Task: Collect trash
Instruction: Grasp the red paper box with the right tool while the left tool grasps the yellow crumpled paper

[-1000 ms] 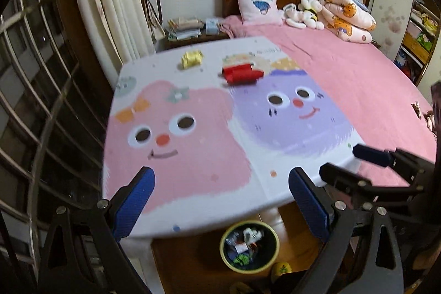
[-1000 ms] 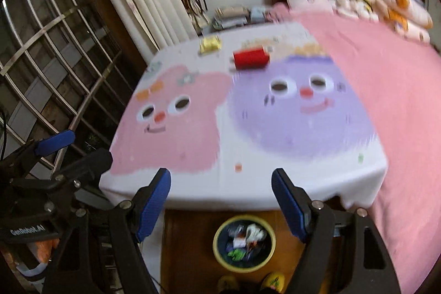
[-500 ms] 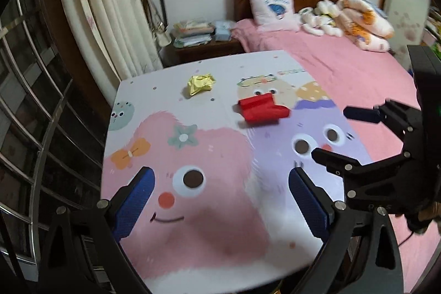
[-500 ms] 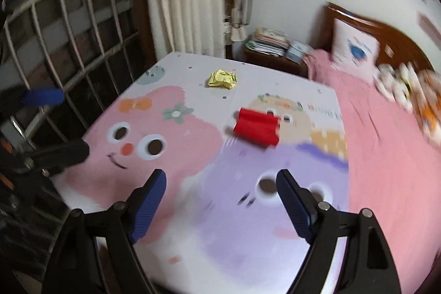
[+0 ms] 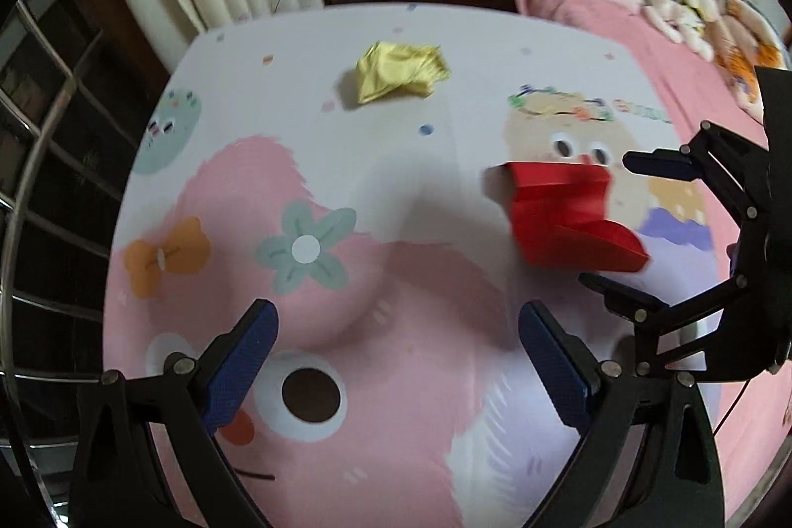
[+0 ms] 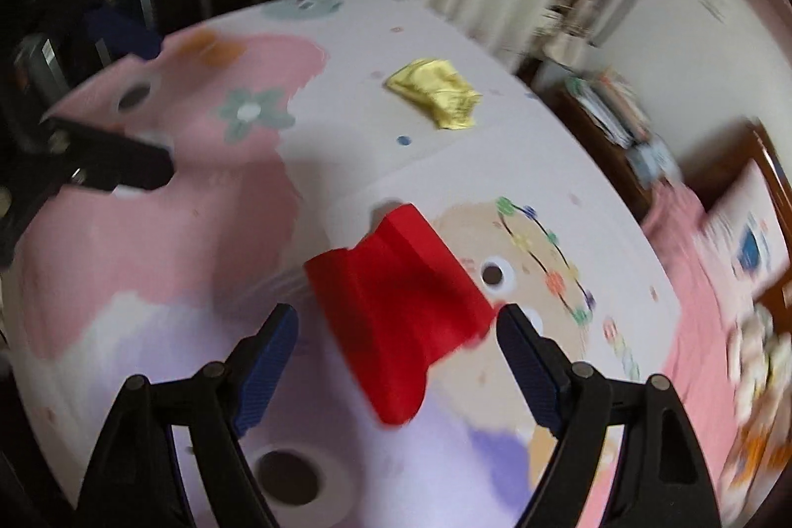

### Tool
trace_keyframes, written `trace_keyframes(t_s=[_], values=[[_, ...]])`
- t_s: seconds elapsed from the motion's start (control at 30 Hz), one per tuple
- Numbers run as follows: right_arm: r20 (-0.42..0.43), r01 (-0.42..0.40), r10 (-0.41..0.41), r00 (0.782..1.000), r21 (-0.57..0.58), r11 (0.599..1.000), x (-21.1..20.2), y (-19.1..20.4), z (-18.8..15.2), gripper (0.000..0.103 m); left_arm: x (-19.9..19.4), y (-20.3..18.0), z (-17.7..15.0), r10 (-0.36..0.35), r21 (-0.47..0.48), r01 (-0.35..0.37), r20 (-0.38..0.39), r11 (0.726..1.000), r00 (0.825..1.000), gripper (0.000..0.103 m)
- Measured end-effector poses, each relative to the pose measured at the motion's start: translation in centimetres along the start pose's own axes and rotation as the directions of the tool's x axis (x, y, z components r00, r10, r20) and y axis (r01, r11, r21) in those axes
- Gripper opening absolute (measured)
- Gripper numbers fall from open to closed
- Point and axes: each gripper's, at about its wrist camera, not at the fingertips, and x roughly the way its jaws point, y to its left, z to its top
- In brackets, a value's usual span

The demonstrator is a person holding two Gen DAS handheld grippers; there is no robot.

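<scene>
The right wrist view is smeared by motion: beyond the jaws to the right, the bedside stack of books (image 6: 614, 107) and the pillow (image 6: 742, 241) are only streaks, and the print on neither can be read. The left gripper (image 6: 148, 102), far left of the jaws, is dark and cut off by the frame's edge. In the left wrist view, the plush toys (image 5: 683, 8) past the jaws at upper right are too small to identify.
</scene>
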Motion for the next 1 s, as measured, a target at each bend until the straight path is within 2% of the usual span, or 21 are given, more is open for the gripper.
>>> trace_keyframes(t_s=[0.17, 0.33, 0.4, 0.47, 0.5, 0.57, 0.6, 0.7, 0.83, 1.0], values=[[-0.045, -0.136, 0.134, 0.990, -0.059, 0.989, 3.0, -1.4, 0.8, 0.083, 1.9, 0.2, 1.2, 0.029, -0.003, -0.029, -0.029, 1.000, 0.999, 0.097], [-0.116, -0.206, 0.197, 0.973, -0.068, 0.976, 5.4, -2.6, 1.4, 0.082, 2.8, 0.0, 3.1, 0.048, 0.004, -0.048, -0.035, 0.999, 0.998, 0.097], [-0.112, -0.230, 0.225, 0.968, -0.034, 0.973, 5.7, -3.4, 1.5, 0.074, 3.1, 0.0, 4.1, 0.044, 0.000, -0.044, -0.034, 0.999, 0.998, 0.097], [-0.096, -0.234, 0.234, 0.968, 0.002, 0.972, 5.7, -4.3, 1.5, 0.052, 3.3, 0.0, 5.1, 0.038, -0.007, -0.038, -0.032, 0.999, 0.999, 0.097], [-0.087, -0.240, 0.241, 0.967, 0.021, 0.971, 5.6, -4.8, 1.6, 0.046, 3.5, 0.1, 5.6, 0.034, -0.012, -0.035, -0.032, 0.999, 0.999, 0.097], [-0.081, -0.245, 0.249, 0.965, 0.058, 0.968, 5.7, -5.7, 1.6, 0.027, 3.8, 0.1, 6.7, 0.027, -0.021, -0.027, -0.032, 0.999, 0.999, 0.097], [-0.079, -0.249, 0.255, 0.964, 0.072, 0.966, 5.8, -6.1, 1.6, 0.024, 3.9, 0.2, 7.3, 0.022, -0.029, -0.023, -0.032, 0.999, 0.999, 0.097], [-0.066, -0.277, 0.287, 0.956, 0.136, 0.951, 5.9, -7.1, 1.3, 0.020, 4.3, 0.4, 9.0, 0.010, -0.050, -0.012, -0.032, 0.999, 0.999, 0.097], [-0.044, -0.254, 0.271, 0.962, 0.237, 0.938, 6.2, -9.1, 0.8, 0.017, 5.4, 0.8, 11.6, -0.005, -0.076, 0.002, -0.040, 0.997, 0.999, 0.097], [0.015, -0.219, 0.233, 0.972, 0.409, 0.886, 6.3, -12.1, 0.1, 0.017, 7.1, 1.1, 14.8, -0.023, -0.108, 0.017, -0.061, 0.994, 0.998, 0.097]])
